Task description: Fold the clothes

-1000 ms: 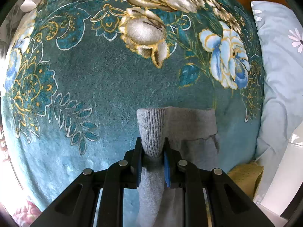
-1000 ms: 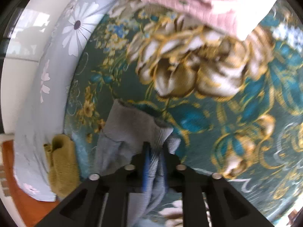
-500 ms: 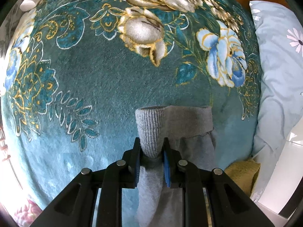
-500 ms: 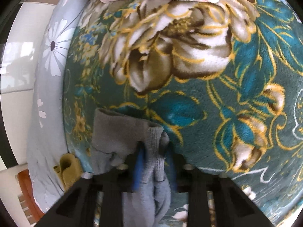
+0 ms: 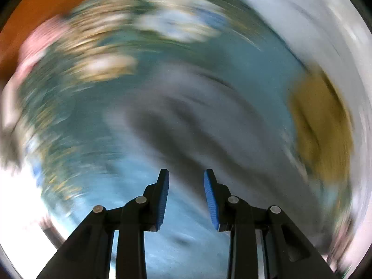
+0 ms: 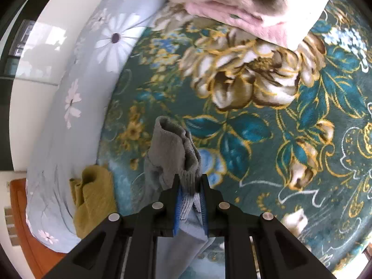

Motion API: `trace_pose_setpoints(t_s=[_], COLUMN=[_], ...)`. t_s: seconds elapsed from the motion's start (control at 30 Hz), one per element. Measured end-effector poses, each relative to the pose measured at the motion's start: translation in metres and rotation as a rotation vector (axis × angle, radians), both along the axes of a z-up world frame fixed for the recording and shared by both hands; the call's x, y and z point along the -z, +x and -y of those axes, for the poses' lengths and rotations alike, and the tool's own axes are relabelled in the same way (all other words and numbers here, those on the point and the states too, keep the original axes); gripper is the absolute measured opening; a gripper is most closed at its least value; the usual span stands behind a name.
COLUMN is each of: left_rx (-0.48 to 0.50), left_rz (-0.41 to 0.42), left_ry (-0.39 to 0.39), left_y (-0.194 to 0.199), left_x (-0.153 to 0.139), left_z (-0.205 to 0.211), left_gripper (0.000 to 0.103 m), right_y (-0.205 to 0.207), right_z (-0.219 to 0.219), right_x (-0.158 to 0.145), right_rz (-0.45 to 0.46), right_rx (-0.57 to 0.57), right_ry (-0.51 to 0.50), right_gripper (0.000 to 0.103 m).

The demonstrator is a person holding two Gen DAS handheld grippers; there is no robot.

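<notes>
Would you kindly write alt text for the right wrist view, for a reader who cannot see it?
The right tongs are shut on the ribbed edge of a grey garment above a teal floral blanket. A mustard cloth lies at lower left by a daisy-print pillow, and folded pink clothing sits at the top.

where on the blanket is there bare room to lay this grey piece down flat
In the right wrist view the widest bare patch of floral blanket lies ahead and right of the right gripper, below the pink folded stack. It is crowded to the left, where the yellow cloth sits against the daisy pillow. The left wrist view is too blurred to judge.
</notes>
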State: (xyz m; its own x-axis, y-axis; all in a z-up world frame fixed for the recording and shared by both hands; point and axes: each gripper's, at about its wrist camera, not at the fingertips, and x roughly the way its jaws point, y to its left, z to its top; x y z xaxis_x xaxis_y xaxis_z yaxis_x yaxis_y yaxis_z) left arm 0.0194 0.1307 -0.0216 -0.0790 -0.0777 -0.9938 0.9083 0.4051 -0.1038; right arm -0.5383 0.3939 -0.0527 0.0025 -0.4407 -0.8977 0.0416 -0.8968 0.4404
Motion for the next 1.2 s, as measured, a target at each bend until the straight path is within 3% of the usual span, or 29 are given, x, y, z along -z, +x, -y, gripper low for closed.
trace_pose_setpoints(t_s=[0.13, 0.27, 0.3, 0.47, 0.67, 0.77, 0.87, 0.97, 1.2], left_rx=[0.352, 0.643, 0.680, 0.665, 0.648, 0.577, 0.471, 0.362, 0.136], left_rz=[-0.121, -0.139, -0.153, -0.156, -0.128, -0.207, -0.246, -0.230, -0.215], left_ry=[0.026, 0.025, 0.035, 0.127, 0.165, 0.153, 0.084, 0.001, -0.120], left_y=[-0.132, -0.232, -0.252, -0.289, -0.298, -0.278, -0.235, -0.179, -0.070], left_x=[0.025, 0.041, 0.047, 0.086, 0.096, 0.081, 0.054, 0.023, -0.025], left_z=[0.014, 0.000, -0.004, -0.005, 0.004, 0.012, 0.021, 0.028, 0.004], left_gripper=[0.031, 0.031, 0.031, 0.031, 0.031, 0.031, 0.031, 0.031, 0.031], right_y=[0.013, 0.025, 0.026, 0.029, 0.032, 0.042, 0.061, 0.092, 0.201], right_z=[0.010, 0.019, 0.020, 0.020, 0.026, 0.045, 0.081, 0.121, 0.207], right_x=[-0.019, -0.037, -0.040, -0.059, -0.074, -0.086, -0.101, -0.111, -0.087], right_rz=[-0.015, -0.039, -0.044, -0.070, -0.087, -0.115, -0.155, -0.188, -0.150], right_rx=[-0.037, -0.083, -0.089, -0.100, -0.128, -0.182, -0.309, -0.458, -0.734], right_ry=[-0.012, -0.015, -0.015, -0.016, -0.004, -0.019, -0.043, -0.064, -0.071], right_gripper=[0.015, 0.015, 0.015, 0.015, 0.015, 0.015, 0.015, 0.015, 0.015])
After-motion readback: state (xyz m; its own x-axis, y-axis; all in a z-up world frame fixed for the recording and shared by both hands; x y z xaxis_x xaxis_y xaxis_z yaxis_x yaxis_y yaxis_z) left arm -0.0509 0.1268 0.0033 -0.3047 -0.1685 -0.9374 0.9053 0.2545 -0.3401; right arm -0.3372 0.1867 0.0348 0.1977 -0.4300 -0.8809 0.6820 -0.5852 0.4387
